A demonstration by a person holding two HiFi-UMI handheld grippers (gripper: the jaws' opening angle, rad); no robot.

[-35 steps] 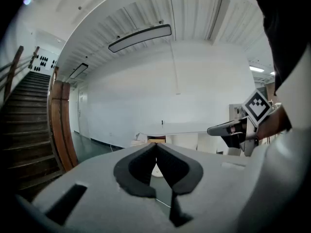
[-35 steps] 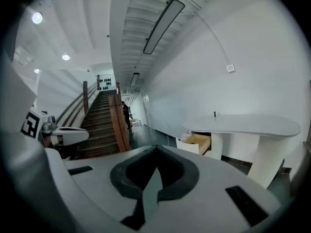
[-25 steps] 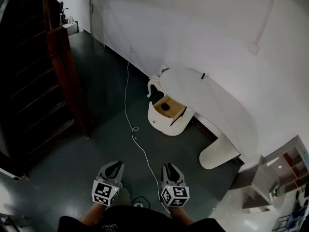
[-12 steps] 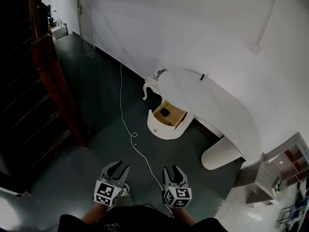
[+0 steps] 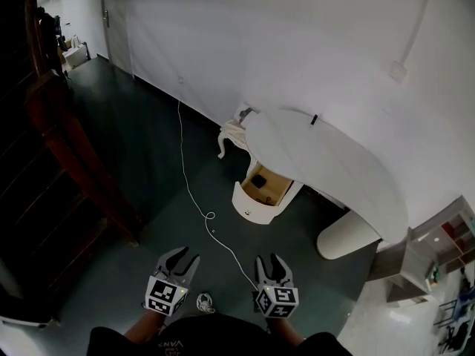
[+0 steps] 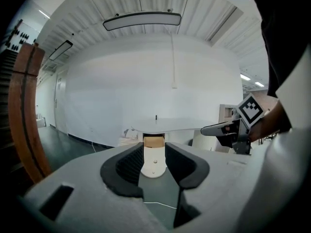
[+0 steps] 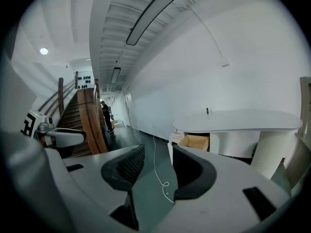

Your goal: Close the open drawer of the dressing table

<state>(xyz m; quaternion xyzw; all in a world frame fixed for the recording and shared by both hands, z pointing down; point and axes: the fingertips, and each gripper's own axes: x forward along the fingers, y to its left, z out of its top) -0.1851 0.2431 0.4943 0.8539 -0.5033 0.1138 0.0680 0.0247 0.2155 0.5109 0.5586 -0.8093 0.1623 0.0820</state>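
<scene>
Two tongs just opened, empty: I point left gripper (image 5: 182, 257), right gripper (image 5: 271, 262) at drawer (image 5: 260, 199), ready to push.

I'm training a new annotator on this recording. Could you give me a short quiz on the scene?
1. True or false: the dressing table has its drawer pushed fully shut.
2. What lies on the floor in front of the drawer? A: a white cable; B: a rug; C: a broom.
3. In the head view, on which side does the wooden stair rail stand?
Key: 1 false, it stands open; 2 A; 3 left.
</scene>
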